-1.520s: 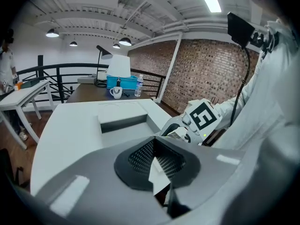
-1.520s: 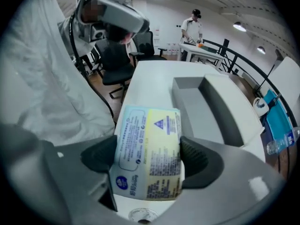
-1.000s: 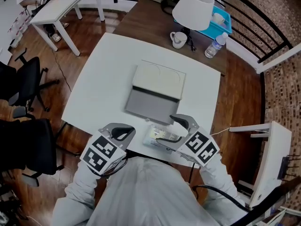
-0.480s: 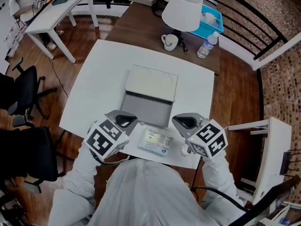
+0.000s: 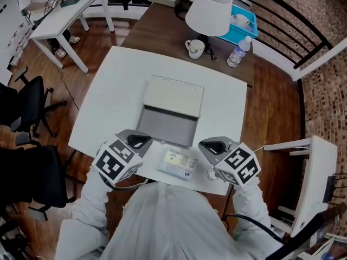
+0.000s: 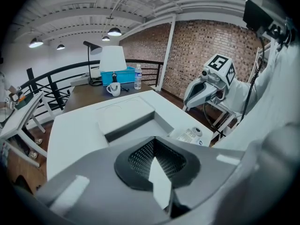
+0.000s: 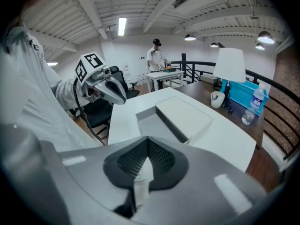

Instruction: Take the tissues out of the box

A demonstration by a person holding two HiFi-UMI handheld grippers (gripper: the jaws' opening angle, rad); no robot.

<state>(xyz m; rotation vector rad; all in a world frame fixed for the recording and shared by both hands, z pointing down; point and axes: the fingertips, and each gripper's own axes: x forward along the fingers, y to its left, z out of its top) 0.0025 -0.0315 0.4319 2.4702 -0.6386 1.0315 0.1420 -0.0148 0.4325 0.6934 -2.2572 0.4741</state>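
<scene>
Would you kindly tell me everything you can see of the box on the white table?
The box lies flat near the middle of the white table, apparently cardboard. Its far half is a raised cream-white top with a faint curved outline pressed into it. Its near half is a lower, flat grey tray that looks empty and points toward the person. Nothing grips it. A small tissue pack lies just past the tray's near end, seemingly apart.

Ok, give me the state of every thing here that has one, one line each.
Box: open, nothing visible in its grey part.
Tissue pack: out of the box, lying flat on the table, not held.
Left claw: shut, empty.
Right claw: shut, empty.
Mug: upright.
Water bottle: upright.
</scene>
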